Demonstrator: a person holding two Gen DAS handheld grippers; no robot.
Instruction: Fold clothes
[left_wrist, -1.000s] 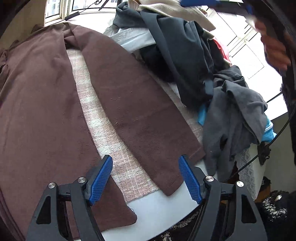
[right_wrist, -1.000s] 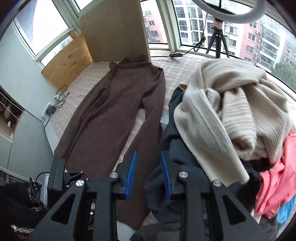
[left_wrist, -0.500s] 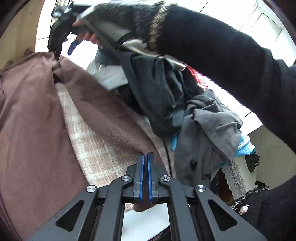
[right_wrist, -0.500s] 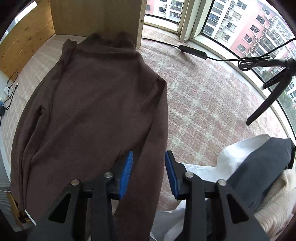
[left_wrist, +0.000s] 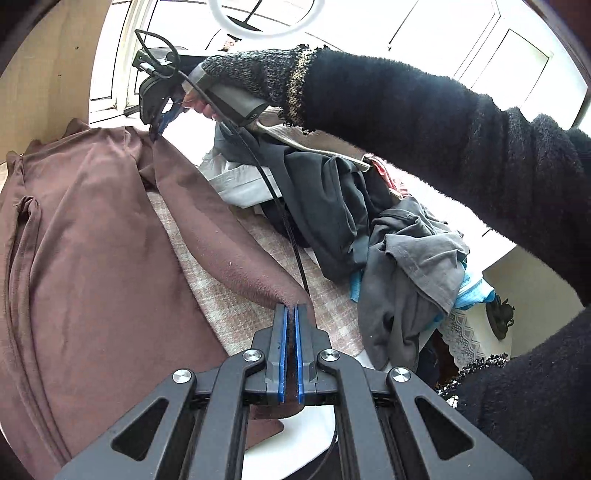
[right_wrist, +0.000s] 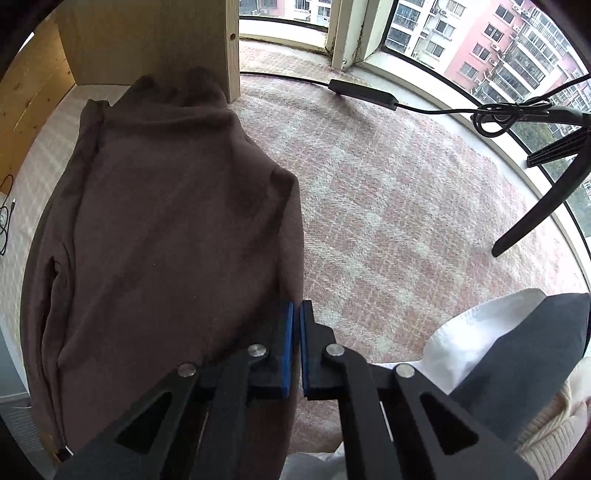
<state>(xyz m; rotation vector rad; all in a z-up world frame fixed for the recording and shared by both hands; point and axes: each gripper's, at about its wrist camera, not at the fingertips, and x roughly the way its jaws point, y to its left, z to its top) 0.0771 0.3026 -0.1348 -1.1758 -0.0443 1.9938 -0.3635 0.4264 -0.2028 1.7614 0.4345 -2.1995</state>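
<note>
We have the brown top (left_wrist: 92, 258) spread flat, our left gripper (left_wrist: 290, 314) clamped on its near sleeve cuff and right gripper (right_wrist: 296, 314) pinching the far shoulder, folds and the heap of clothes (left_wrist: 369, 206) remaining.

— What colours do I see past my claws?
— My pads (left_wrist: 282, 350) are blue on black frames. The top (right_wrist: 166, 229) is plain brown, lying on a pink-and-cream checked cloth (right_wrist: 388, 206).
— And the heap?
— Dark grey trousers (left_wrist: 325, 206), a lighter grey shirt (left_wrist: 410, 273), a white piece (right_wrist: 476, 328).

no readable text, labels, brands, numbers or signs appear anywhere.
</note>
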